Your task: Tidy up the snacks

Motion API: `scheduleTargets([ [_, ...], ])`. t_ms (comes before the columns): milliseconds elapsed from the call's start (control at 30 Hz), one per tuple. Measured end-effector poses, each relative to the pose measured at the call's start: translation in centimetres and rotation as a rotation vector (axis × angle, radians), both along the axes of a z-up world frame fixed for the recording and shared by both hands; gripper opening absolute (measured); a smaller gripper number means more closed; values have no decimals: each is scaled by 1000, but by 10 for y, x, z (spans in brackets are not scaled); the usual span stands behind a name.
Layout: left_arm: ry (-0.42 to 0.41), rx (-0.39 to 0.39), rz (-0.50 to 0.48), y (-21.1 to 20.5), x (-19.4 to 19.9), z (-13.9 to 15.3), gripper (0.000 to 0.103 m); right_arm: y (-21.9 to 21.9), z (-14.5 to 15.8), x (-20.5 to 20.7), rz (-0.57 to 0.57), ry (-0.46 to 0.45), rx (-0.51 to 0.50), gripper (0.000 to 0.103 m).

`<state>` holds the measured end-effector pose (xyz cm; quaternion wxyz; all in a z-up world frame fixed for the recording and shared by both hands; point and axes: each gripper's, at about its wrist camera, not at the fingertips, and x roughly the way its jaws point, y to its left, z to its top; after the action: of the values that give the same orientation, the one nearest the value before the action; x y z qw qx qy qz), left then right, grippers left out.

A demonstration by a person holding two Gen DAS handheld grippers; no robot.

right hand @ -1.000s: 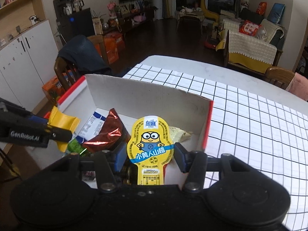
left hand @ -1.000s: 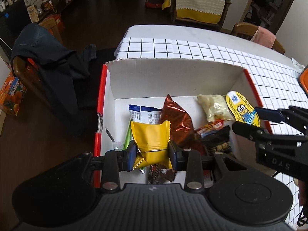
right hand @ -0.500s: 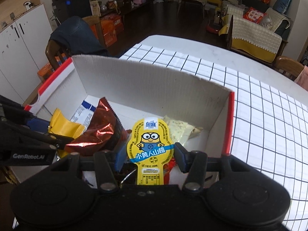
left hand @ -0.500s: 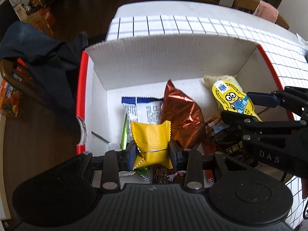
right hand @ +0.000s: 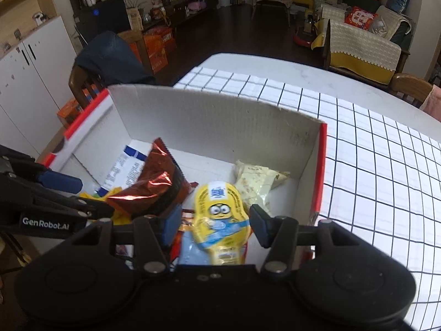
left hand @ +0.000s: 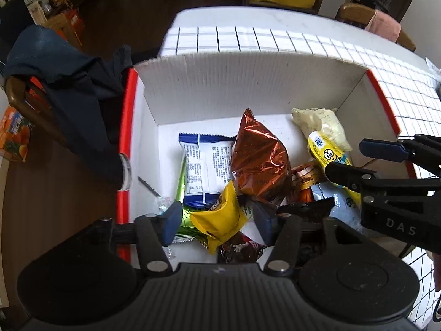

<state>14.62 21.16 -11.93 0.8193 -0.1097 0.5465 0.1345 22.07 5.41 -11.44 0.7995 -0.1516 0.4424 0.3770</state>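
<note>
A second ago both hands carry a snack above the white cardboard box [left hand: 248, 82]; now both are letting go inside it. The left gripper [left hand: 219, 220] has its fingers spreading: the yellow packet [left hand: 217, 219] that was pinched between them lies tilted on the pile at the box's near edge, with a clear gap to the left finger [left hand: 172, 218], though whether the right finger still touches it I cannot tell. The right gripper [right hand: 212, 227] is opening too, its fingers standing off either side of the minion-printed snack [right hand: 220, 215], which rests on the other packets near the box's right wall, beside the pale bag [right hand: 256, 182]. The copper foil bag [left hand: 260, 162] and blue-white packet [left hand: 208, 165] sit mid-box. Judged from this, two more snacks are delivered; both hands are free to fetch the next from the checked surface [right hand: 372, 165].
</note>
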Motion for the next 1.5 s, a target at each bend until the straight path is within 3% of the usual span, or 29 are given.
scheduleTargets([
  [67,-24,-2,6,-1,-6,6,57,-4,7,-5,-2,-10,20,62],
  [233,-115,14,14,-7,-24,29,69,-18,28,-17,-4,-21,77,64],
  [367,-180,31,15,-14,-39,48,74,-30,47,-31,12,-26,136,83],
  [700,-301,68,6,-32,-80,85,82,-56,85,-63,8,-64,239,101],
  [967,-359,66,-11,-47,-107,102,86,-78,99,-83,-34,-90,290,103],
  [1067,-375,66,-13,-52,-114,105,97,-84,99,-92,-44,-95,284,103],
  [1167,-392,61,-6,-57,-122,107,102,-89,99,-99,-57,-97,283,103],
  [1500,-392,54,-1,-71,-128,104,103,-100,93,-111,-144,-99,288,103],
])
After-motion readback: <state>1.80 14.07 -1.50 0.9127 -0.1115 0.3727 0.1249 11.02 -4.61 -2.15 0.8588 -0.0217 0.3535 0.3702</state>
